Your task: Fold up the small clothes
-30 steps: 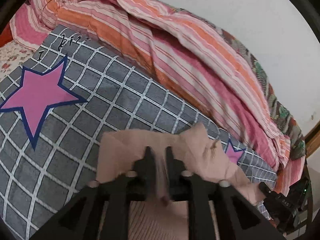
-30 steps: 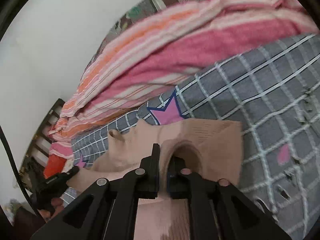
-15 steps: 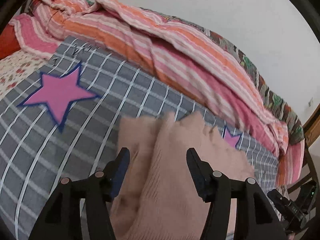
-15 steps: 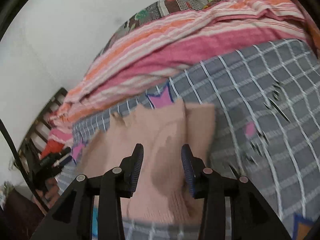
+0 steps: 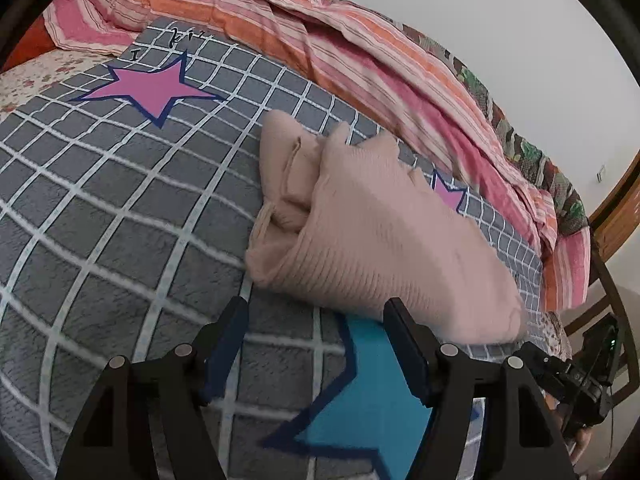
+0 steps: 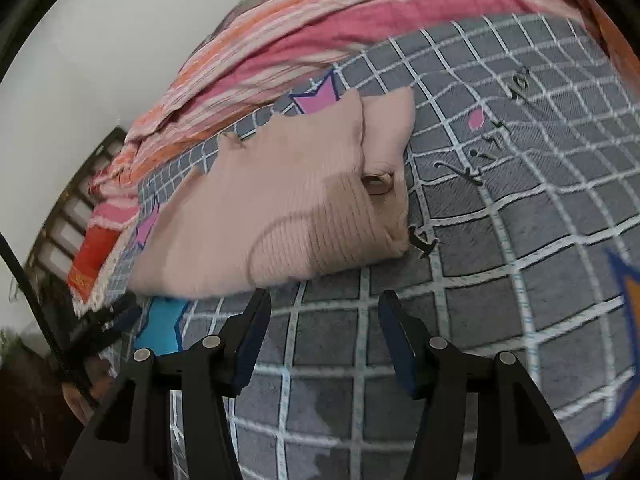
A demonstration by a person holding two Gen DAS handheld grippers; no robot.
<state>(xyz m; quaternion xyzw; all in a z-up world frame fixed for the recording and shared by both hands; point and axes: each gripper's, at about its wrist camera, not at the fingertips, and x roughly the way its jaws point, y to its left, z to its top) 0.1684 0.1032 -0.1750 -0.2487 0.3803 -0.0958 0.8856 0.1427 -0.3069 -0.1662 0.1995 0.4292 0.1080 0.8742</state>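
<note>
A white wall (image 5: 500,12) fills the top of the left wrist view and the upper left of the right wrist view. Below it a bed carries a grey checked blanket (image 5: 100,200) with white grid lines, which takes up most of both frames. A striped pink and orange quilt (image 5: 320,40) lies bunched along the blanket's far edge, against the wall. A wooden bed frame (image 5: 616,196) shows at the right edge of the left view. Pink stars (image 5: 156,88) and a blue star (image 5: 372,400) are printed on the blanket.

The pink knit garment (image 5: 380,240) lies folded on the blanket, at centre right in the left view and centre left in the right view, its near edge partly covering the blue star.

The left gripper (image 5: 316,340) sits at bottom centre, jaws wide and holding nothing, just short of the garment. The right gripper (image 6: 324,328) is likewise wide and empty, beside the garment's near edge.
</note>
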